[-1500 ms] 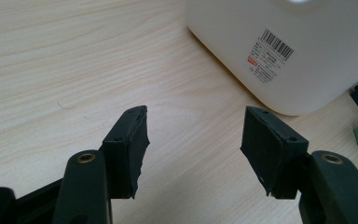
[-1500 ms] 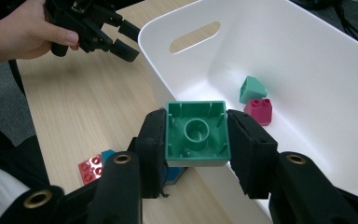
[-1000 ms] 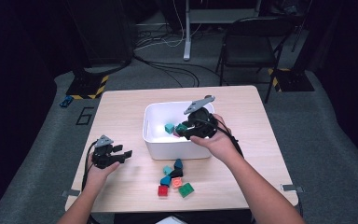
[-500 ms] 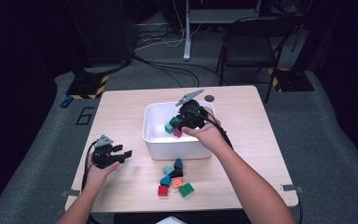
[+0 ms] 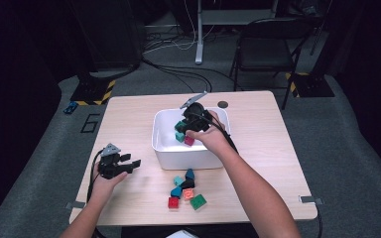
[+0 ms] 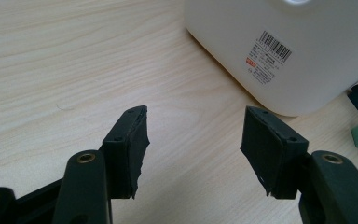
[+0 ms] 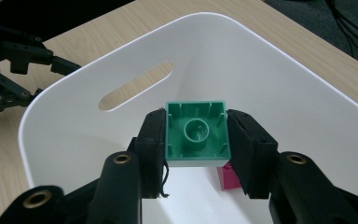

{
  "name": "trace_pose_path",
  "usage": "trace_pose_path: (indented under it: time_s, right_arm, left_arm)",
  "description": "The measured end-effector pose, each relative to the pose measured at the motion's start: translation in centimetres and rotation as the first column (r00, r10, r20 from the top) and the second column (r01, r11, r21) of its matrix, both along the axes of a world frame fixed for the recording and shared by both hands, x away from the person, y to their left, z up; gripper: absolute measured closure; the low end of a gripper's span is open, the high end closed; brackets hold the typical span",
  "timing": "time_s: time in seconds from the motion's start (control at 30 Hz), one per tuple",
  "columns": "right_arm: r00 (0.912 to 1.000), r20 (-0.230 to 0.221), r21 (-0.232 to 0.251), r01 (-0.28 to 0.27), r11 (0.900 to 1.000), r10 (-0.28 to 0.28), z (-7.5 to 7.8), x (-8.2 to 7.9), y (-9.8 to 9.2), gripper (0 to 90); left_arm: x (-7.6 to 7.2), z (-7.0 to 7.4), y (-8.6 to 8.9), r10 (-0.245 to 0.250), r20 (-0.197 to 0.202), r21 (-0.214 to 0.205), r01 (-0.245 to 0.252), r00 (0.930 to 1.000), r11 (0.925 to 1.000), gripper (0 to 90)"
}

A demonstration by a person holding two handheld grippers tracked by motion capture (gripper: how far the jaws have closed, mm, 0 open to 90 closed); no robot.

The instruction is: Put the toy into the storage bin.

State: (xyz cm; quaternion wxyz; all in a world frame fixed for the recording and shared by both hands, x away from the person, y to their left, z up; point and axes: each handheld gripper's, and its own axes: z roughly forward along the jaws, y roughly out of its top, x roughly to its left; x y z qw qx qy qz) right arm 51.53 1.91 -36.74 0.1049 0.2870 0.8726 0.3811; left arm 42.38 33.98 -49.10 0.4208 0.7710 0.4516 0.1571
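Note:
My right gripper [image 5: 181, 128] reaches into the white bin [image 5: 188, 161] and is shut on a green brick [image 7: 196, 135]. The brick's hollow underside faces the right gripper view, between the two pads [image 7: 151, 135]. A magenta brick [image 7: 228, 179] lies on the bin's floor just below it. Left of the bin, my left gripper [image 5: 135, 163] rests low over the table. In the left gripper view its jaws [image 6: 196, 114] stand open over bare wood, with the bin's wall [image 6: 307, 46] ahead on the right.
Several loose bricks lie in front of the bin, among them a red one [image 5: 173, 202], a green one [image 5: 197, 201] and an orange one [image 5: 188, 194]. A dark round spot [image 5: 222, 104] marks the table behind the bin. A folding chair [image 5: 273, 44] stands beyond the table.
My right gripper has carried the green brick leftward and lower, from above the bin's right side into it. The left gripper has stayed where it was.

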Motion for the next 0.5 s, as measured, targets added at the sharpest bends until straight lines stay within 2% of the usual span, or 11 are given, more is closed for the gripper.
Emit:
trace_pose_path:
  time_s: [0.33,0.47,0.5]
  right_arm:
    - [0.9999,-0.014,-0.015,-0.002,0.9999,0.002,-1.5,1.6,1.0,58.2]
    - [0.9999,-0.014,-0.036,0.003,0.9993,-0.004,-2.0,2.2,1.5,57.9]
    - [0.9996,-0.026,-0.044,0.008,0.9990,-0.009,-2.0,2.3,1.7,57.8]
  left_arm:
    - [0.1,-0.1,-0.1,0.001,0.005,-0.005,-0.001,1.0000,1.0000,40.4]
    - [0.1,-0.1,-0.1,-0.004,-0.003,-0.001,0.004,1.0000,1.0000,40.4]
    - [0.1,-0.1,-0.1,0.001,0.001,-0.007,-0.001,1.0000,1.0000,40.4]
